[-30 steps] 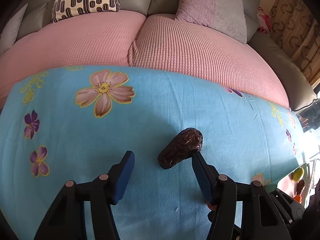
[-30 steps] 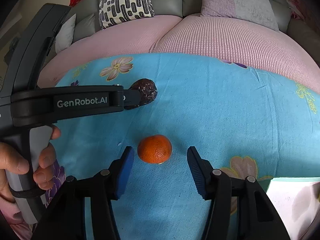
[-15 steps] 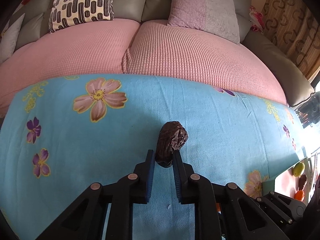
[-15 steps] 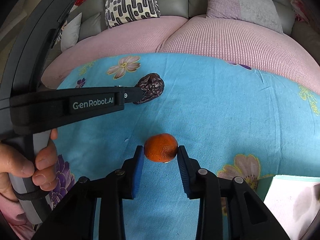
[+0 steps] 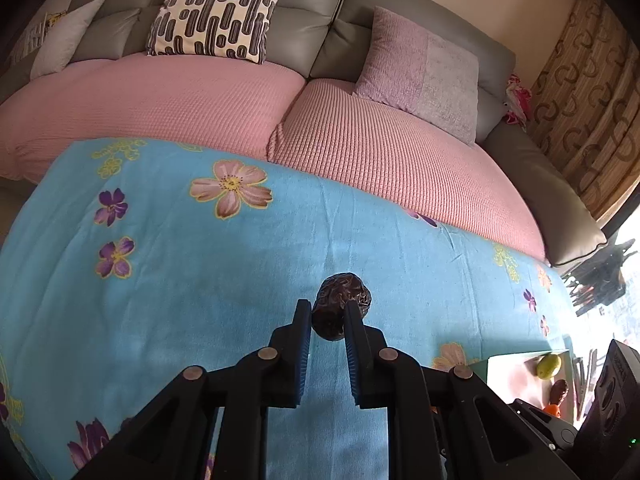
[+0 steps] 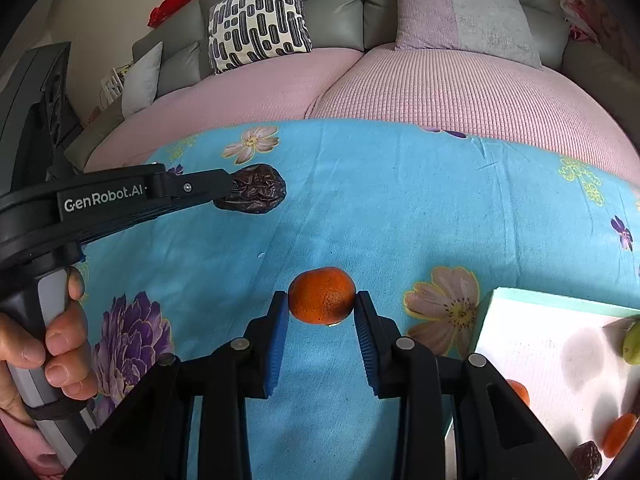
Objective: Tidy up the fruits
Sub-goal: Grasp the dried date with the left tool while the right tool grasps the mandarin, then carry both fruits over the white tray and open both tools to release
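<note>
Two claws, each with one fruit. Left claw (image 5: 326, 320) is closed on one wrinkled dark date (image 5: 340, 306), clamped between its blue pads and held above the blue floral cloth (image 5: 160, 280) on the surface. Right claw (image 6: 322, 308) is closed on one tangerine (image 6: 322, 295), its pads touching both sides. In the right wrist view the date (image 6: 254, 194) sits far left of the tangerine, well apart. A white tray (image 6: 532, 344) lies near right, holding one green fruit (image 6: 632, 344), two orange fruits and one dark date. A pink-covered sofa (image 5: 360, 140) with three cushions lies beyond. One hand (image 6: 44, 352) grips the left handle.
</note>
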Demonstrator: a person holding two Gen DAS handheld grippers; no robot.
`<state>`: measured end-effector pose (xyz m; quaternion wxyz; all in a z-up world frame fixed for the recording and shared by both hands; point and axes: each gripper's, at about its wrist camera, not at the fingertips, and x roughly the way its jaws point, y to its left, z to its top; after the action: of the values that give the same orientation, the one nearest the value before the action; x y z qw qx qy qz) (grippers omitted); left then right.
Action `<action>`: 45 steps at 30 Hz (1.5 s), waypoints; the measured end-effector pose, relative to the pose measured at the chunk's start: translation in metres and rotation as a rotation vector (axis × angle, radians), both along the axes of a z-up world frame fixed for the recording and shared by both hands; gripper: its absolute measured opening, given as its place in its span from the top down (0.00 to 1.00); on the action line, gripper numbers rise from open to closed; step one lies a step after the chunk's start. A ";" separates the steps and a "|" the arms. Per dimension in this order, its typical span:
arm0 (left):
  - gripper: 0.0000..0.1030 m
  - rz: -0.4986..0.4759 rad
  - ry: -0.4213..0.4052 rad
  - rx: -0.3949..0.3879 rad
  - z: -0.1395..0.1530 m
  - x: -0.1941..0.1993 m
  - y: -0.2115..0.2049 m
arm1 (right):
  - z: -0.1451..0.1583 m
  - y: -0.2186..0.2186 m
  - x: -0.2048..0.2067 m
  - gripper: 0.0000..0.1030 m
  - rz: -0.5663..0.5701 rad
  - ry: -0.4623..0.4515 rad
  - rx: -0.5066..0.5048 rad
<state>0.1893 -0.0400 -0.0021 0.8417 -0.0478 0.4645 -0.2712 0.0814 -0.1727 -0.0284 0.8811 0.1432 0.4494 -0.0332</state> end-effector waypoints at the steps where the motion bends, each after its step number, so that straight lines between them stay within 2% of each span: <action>1: 0.83 0.012 -0.001 -0.007 0.003 -0.005 0.004 | 0.003 0.000 -0.004 0.66 -0.009 -0.003 0.002; 4: 0.83 0.040 -0.008 -0.010 0.016 -0.016 0.011 | 0.015 -0.001 -0.023 0.66 -0.029 -0.022 -0.004; 8: 0.83 0.053 -0.035 -0.050 0.032 -0.038 0.022 | 0.027 0.002 -0.046 0.66 -0.040 -0.040 -0.012; 11: 0.83 0.052 -0.029 -0.071 0.035 -0.057 0.028 | 0.030 0.006 -0.054 0.66 -0.054 -0.045 -0.004; 22: 0.83 0.021 -0.078 -0.059 0.044 -0.118 0.034 | 0.038 -0.004 -0.106 0.66 -0.137 -0.053 -0.012; 29: 0.83 -0.008 -0.106 -0.026 0.046 -0.126 0.019 | 0.038 -0.020 -0.115 0.66 -0.181 -0.062 -0.005; 38: 0.83 -0.079 -0.097 -0.023 0.045 -0.141 -0.008 | 0.040 -0.044 -0.130 0.66 -0.255 -0.058 -0.027; 45: 0.83 -0.157 -0.092 -0.016 0.042 -0.155 -0.030 | 0.047 -0.082 -0.154 0.66 -0.384 -0.057 -0.056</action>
<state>0.0344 -0.0699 0.0404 0.8378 -0.0056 0.4254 -0.3420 -0.0723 -0.2543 0.0183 0.8745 0.2028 0.3878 -0.2093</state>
